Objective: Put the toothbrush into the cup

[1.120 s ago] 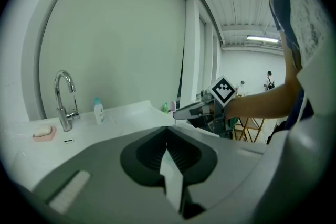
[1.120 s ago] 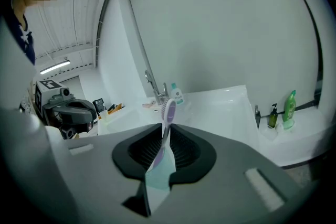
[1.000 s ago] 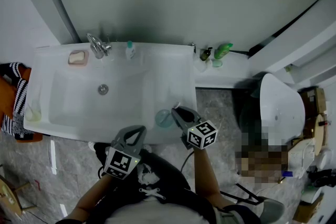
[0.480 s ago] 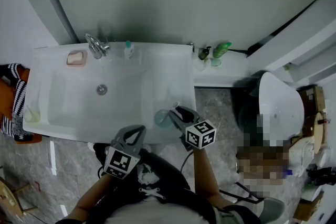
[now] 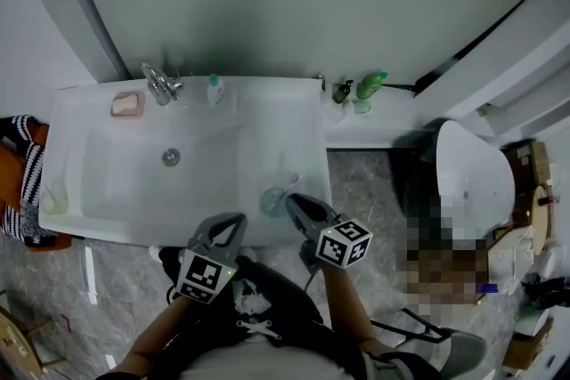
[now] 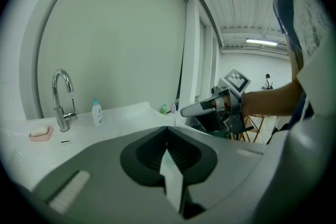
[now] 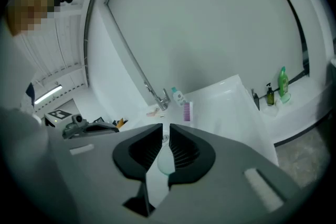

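My right gripper (image 7: 164,128) is shut on the pale handle of a toothbrush (image 7: 186,111), whose pink bristles stick up beyond the tips. Its jaws have just been closing with the handle between them. In the head view the right gripper (image 5: 291,202) hovers at the sink's near right rim, right beside a translucent teal cup (image 5: 272,202). The left gripper (image 5: 232,225) waits near the front rim, left of the cup. Its jaws meet at the tips (image 6: 167,129) and hold nothing. From the left gripper view I see the right gripper (image 6: 185,110) with the brush head (image 6: 172,108).
The white sink (image 5: 89,182) has a faucet (image 5: 160,84), a pink soap dish (image 5: 127,104) and a small bottle (image 5: 214,87) along its back. A green bottle (image 5: 374,84) and a dark one (image 5: 343,91) stand on the right ledge. A toilet (image 5: 472,178) is at right.
The right gripper has rolled and drawn slightly back toward the person, staying beside the cup. The left gripper has not moved.
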A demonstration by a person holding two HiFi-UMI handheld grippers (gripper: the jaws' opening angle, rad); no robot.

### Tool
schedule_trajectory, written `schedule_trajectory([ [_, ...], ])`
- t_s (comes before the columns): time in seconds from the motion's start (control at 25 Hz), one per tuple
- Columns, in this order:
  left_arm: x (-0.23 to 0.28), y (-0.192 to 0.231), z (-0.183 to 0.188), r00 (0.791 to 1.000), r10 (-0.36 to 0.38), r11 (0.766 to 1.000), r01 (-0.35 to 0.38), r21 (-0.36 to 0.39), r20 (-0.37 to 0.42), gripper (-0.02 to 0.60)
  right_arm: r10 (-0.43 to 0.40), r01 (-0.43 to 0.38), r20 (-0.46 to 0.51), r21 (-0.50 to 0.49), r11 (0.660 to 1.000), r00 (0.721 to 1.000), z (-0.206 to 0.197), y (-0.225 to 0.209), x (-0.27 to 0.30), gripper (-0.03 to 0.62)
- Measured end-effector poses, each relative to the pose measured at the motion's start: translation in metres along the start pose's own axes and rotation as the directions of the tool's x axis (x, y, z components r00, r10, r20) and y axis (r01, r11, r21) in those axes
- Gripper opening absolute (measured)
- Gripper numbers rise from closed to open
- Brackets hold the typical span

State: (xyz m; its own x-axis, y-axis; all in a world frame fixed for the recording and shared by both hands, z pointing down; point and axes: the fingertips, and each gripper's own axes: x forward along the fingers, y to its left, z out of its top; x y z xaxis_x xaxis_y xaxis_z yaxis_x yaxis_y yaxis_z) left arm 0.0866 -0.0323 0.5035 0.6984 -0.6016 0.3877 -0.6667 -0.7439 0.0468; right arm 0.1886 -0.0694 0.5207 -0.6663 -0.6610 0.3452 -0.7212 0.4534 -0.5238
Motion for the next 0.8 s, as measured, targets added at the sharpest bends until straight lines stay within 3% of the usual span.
schedule_trajectory([
  [0.08, 0.0, 0.0, 0.0, 1.0, 0.001, 1.0, -0.001, 0.003, 0.002, 0.0, 0.036, -0.037, 0.046, 0.024, 0.999, 0.998, 0.002, 0.011, -0.001, 0.007],
  [0.24, 0.0, 0.0, 0.004, 1.0, 0.004, 1.0, -0.005, 0.01, 0.012, 0.0, 0.088, -0.095, 0.11, 0.064, 0.993, 0.99, 0.0, 0.027, -0.001, 0.002],
  [0.8, 0.0, -0.012, 0.015, 0.999, -0.007, 1.0, 0.006, 0.028, 0.043, 0.0, 0.093, -0.091, 0.074, -0.029, 0.995, 0.993, -0.011, 0.05, -0.002, 0.0],
])
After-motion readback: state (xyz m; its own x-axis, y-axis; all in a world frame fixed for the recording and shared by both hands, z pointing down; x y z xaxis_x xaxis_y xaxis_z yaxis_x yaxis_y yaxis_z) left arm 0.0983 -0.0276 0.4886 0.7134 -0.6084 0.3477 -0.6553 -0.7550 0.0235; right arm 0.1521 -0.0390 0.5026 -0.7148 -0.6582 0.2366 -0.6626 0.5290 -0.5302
